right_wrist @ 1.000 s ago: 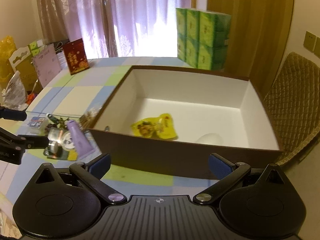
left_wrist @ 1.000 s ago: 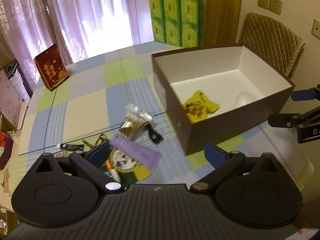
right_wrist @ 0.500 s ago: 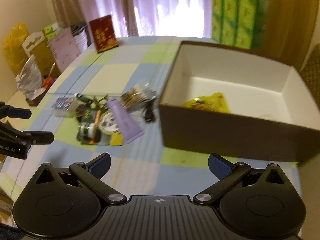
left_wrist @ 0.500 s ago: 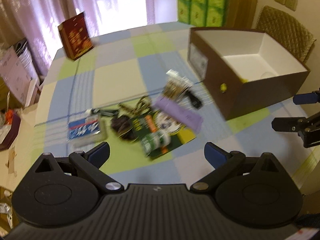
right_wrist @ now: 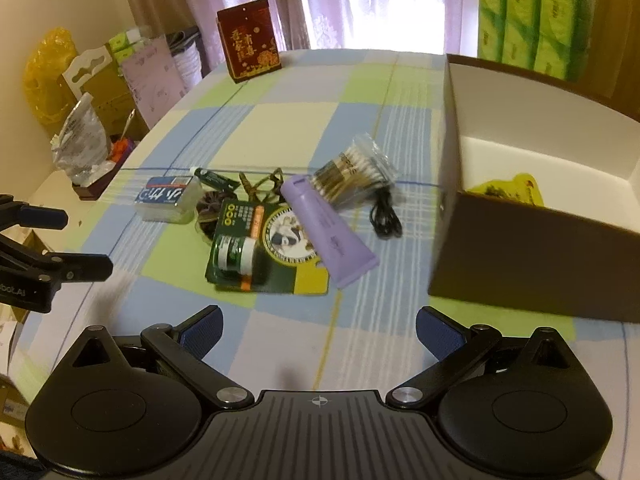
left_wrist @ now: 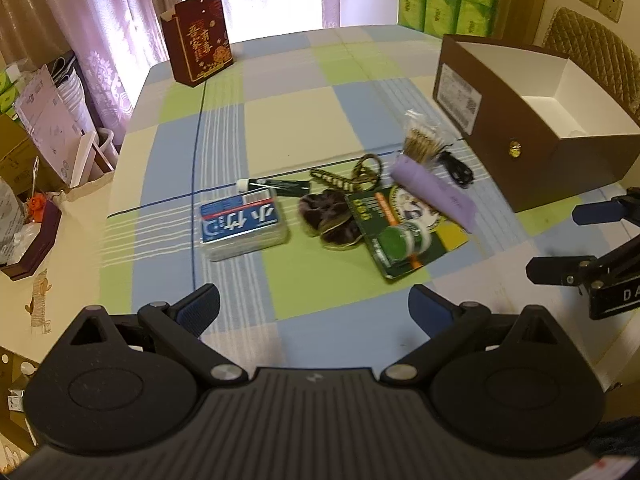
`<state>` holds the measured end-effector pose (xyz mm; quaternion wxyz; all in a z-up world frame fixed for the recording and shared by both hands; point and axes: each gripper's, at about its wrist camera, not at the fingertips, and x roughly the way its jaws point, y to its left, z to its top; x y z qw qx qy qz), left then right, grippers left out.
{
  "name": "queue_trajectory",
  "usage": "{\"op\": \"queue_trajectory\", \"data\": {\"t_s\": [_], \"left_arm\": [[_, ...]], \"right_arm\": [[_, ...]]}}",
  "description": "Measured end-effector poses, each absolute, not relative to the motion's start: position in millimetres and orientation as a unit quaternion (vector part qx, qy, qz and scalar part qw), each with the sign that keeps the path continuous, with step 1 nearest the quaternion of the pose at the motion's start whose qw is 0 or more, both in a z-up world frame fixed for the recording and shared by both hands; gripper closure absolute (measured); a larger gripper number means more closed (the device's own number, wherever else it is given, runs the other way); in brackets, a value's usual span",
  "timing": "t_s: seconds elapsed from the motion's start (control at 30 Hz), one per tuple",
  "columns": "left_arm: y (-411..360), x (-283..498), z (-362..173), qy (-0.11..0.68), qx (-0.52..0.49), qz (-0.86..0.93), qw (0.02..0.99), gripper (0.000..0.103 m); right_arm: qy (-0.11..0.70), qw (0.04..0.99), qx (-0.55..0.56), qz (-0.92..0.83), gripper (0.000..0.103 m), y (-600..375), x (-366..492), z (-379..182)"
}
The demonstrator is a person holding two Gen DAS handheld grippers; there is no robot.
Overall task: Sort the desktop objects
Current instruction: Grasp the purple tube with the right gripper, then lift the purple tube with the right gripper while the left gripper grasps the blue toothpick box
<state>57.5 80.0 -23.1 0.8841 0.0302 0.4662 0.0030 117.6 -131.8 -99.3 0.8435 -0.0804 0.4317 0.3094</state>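
Both grippers' fingers (left_wrist: 200,308) wide apart (empty)

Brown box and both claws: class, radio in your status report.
Left claw open, empty. Right claw open, empty. Brown box holds a yellow packet; purple tube and clutter wait on the table. Nothing blocking.

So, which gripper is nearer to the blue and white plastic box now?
Left. The left gripper hovers just in front of the blue and white plastic box, with only bare tablecloth between. The right gripper sits farther off to the right, across the green card package from it.
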Motion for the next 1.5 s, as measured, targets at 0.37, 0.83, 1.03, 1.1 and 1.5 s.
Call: {"op": "queue_trajectory", "data": {"t_s": [0.37,0.83,1.03,1.1,1.5], "left_arm": [[107.4,88.1,-35.5,0.464,0.043,-0.004,0.885,0.004],[131.8,128.3,-59.3,0.482,0.064,-0.025,0.873,0.004],[144.5,138.5,-67.0,0.493,0.047,-0.021,0.869,0.004],[147.4,140.8,-68.8,0.495,0.035,-0.020,0.868,0.004],[153.0,169.3,-82.6,0.509,-0.014,-0.003,0.861,0.009]], "right_arm": [[0.383,0.837,-0.174,0.350,0.036,-85.4,156.9,-103.3],[0.479,0.718,-0.298,0.409,0.058,-29.4,224.5,-140.4],[0.507,0.694,-0.289,0.420,0.071,-13.0,238.9,-152.5],[0.505,0.696,-0.288,0.422,0.073,-13.3,237.5,-151.5],[0.504,0.763,-0.177,0.364,0.074,-44.5,227.3,-125.1]]}}
